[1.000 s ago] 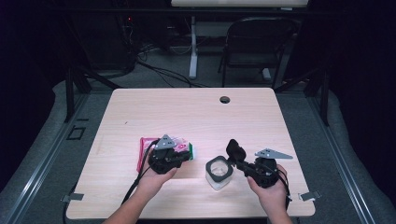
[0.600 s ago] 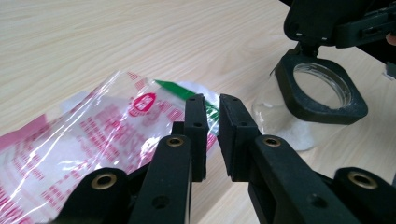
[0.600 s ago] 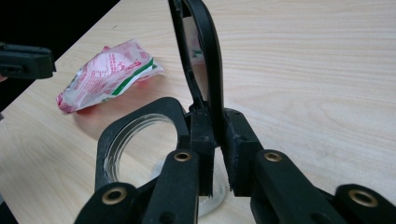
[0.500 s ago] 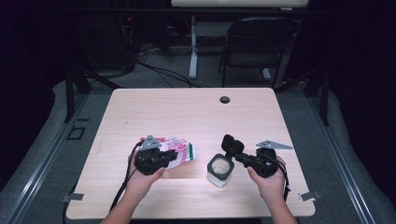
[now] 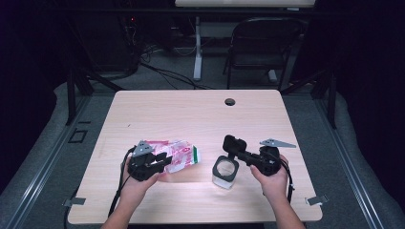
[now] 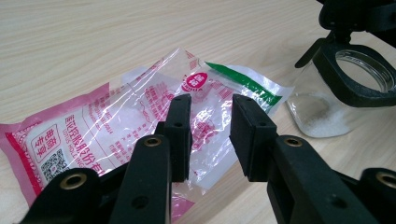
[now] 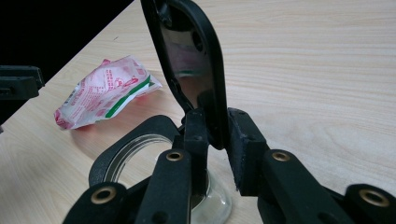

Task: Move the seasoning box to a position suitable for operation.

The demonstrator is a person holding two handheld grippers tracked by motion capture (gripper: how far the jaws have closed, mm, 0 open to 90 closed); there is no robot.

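A pink, white and green plastic bag (image 5: 184, 157) (image 6: 116, 116) (image 7: 102, 91) lies flat on the wooden table (image 5: 191, 114). My left gripper (image 5: 165, 160) (image 6: 210, 126) hangs just over its near end. The jaws have just been opening and stand apart, off the bag. To the right stands a glass jar (image 5: 224, 175) (image 6: 327, 121) (image 7: 212, 207) with some white grains in the bottom. Its black flip lid (image 5: 234, 143) (image 7: 191, 60) stands up. My right gripper (image 5: 241, 152) (image 7: 217, 135) has been opening, but both pads still lie against the lid's lower edge.
A round cable hole (image 5: 229, 101) sits near the table's far edge. A folding chair (image 5: 265, 43) and a desk leg (image 5: 197, 47) stand on the floor behind the table. Bare wood stretches across the far half of the table.
My left gripper has drawn back to the left, away from the jar, and its jaws have parted. The bag now lies on the table in front of it. The jar stays put.
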